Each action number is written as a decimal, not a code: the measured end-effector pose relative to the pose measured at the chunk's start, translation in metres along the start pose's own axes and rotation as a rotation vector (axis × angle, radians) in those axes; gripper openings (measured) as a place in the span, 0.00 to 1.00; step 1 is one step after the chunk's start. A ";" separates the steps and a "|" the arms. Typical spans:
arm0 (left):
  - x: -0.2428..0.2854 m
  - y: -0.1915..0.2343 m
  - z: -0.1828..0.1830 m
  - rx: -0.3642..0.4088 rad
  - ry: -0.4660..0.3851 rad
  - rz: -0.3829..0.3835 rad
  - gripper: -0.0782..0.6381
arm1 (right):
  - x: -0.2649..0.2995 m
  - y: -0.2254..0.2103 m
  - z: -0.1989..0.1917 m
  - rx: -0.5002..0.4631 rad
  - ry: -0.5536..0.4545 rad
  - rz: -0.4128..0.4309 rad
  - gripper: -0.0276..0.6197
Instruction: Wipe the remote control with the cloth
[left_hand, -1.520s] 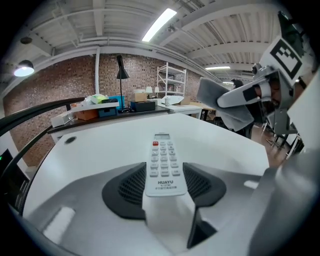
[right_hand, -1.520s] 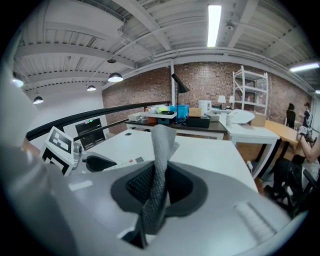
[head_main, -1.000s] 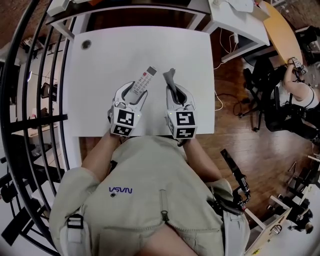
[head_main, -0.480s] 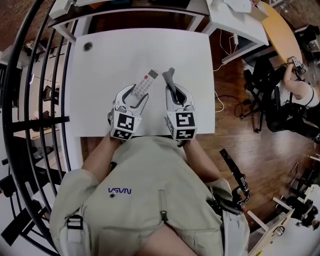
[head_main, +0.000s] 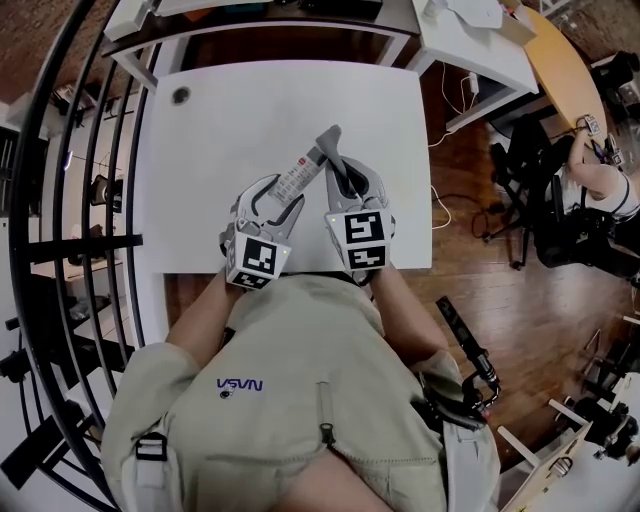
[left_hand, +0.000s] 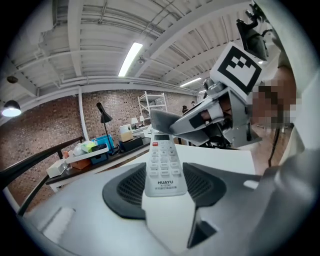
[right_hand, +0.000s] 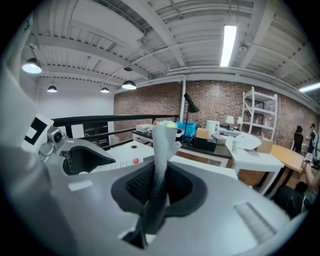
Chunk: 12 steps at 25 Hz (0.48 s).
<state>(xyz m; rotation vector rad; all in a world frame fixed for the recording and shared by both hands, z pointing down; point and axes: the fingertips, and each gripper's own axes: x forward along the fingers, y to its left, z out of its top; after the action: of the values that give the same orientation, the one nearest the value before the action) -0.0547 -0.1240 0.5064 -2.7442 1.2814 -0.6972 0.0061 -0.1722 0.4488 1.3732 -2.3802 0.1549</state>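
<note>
The brand HUAYU is printed on the near end of the remote control (left_hand: 163, 167), right between the fingers (left_hand: 125, 192) of the left gripper (left_hand: 165, 187). The small line beneath it cannot be read. NASA is seen, upside down, on the person's beige shirt (head_main: 300, 410).

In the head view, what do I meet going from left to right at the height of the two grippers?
Black railing, left gripper holding the remote control, right gripper holding the cloth, wooden floor, seated person.
</note>
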 end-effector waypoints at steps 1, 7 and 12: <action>-0.001 -0.001 0.002 0.004 -0.006 0.003 0.44 | 0.000 0.004 -0.001 -0.002 0.010 0.016 0.09; -0.006 0.002 0.003 0.009 -0.010 0.025 0.44 | -0.003 0.040 -0.007 0.003 0.055 0.160 0.09; -0.006 0.001 0.002 0.001 -0.015 0.037 0.44 | -0.006 0.066 -0.011 -0.029 0.110 0.297 0.09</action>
<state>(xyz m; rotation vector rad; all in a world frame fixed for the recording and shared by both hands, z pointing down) -0.0579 -0.1212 0.5022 -2.7127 1.3246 -0.6723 -0.0445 -0.1304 0.4634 0.9650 -2.4693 0.2678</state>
